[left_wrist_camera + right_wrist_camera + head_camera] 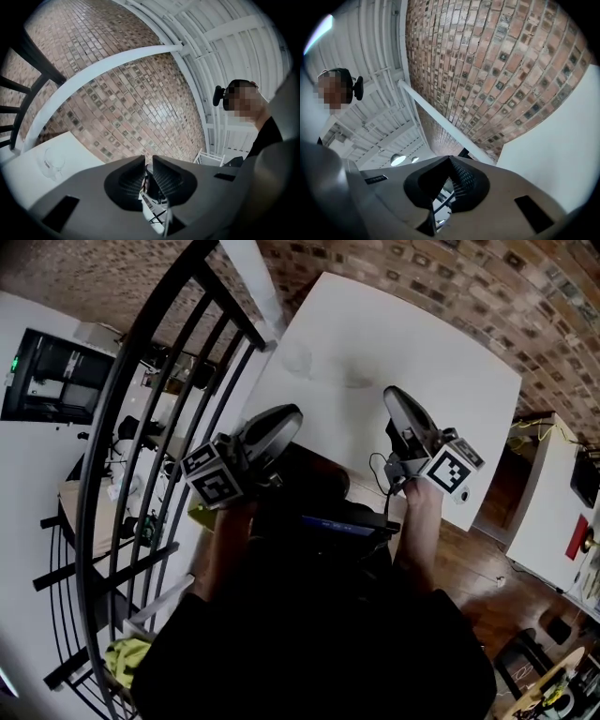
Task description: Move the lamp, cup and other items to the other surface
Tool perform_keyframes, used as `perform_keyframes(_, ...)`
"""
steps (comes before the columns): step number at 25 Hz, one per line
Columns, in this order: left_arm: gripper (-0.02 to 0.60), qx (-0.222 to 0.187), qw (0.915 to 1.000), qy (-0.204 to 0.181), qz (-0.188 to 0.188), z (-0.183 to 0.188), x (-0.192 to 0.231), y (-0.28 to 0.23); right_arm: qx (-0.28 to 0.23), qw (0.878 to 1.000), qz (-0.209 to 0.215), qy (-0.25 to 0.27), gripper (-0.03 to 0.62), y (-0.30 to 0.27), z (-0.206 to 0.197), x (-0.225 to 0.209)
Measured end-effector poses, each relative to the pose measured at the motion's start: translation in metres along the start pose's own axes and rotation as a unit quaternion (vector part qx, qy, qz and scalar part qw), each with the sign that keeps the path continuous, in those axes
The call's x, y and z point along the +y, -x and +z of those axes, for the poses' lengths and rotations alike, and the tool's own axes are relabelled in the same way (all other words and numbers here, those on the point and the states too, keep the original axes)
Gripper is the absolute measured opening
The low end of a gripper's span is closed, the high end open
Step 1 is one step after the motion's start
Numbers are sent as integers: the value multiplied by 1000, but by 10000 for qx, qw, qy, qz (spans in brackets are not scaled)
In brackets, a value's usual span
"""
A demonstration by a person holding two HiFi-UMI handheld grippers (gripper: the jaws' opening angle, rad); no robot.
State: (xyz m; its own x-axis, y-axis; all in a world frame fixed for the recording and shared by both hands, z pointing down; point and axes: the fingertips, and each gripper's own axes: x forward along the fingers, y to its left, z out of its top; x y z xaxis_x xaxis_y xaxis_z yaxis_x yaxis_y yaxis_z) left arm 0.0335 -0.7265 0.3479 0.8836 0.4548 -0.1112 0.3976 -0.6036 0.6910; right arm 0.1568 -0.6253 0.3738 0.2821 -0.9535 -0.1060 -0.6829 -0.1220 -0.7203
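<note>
A white table lies ahead of me against a brick wall. A clear glass cup stands near the table's left edge, and it shows faintly in the left gripper view as the cup. My left gripper is held close to my body, short of the table, its jaws shut with nothing between them. My right gripper hovers over the table's near edge, tilted upward, and is also shut and empty. No lamp shows in any view.
A black metal railing curves down the left side, with a lower room visible through it. A white beam runs along the brick wall. Wooden floor and a white cabinet lie to the right.
</note>
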Motion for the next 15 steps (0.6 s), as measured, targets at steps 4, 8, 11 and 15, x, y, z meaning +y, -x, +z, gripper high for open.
perform_keyframes(4,55,37,9998,122,-170,14,22,-3,-79,9999,-60,-138,25,-18,-4,-10)
perform_keyframes(8,55,38,9991,223,-370,35,50,-2,-28,9994,-319,-117,25,-44,-10,-18)
perform_keyframes(11,55,79,9980,377,-491,52,74,0,-18,9987,-509,-100,25,-68,-16,-23)
perform_keyframes(15,55,190,9962,518,-671,72,107,7,-44,9966,-817,-89,25,-95,-28,-28)
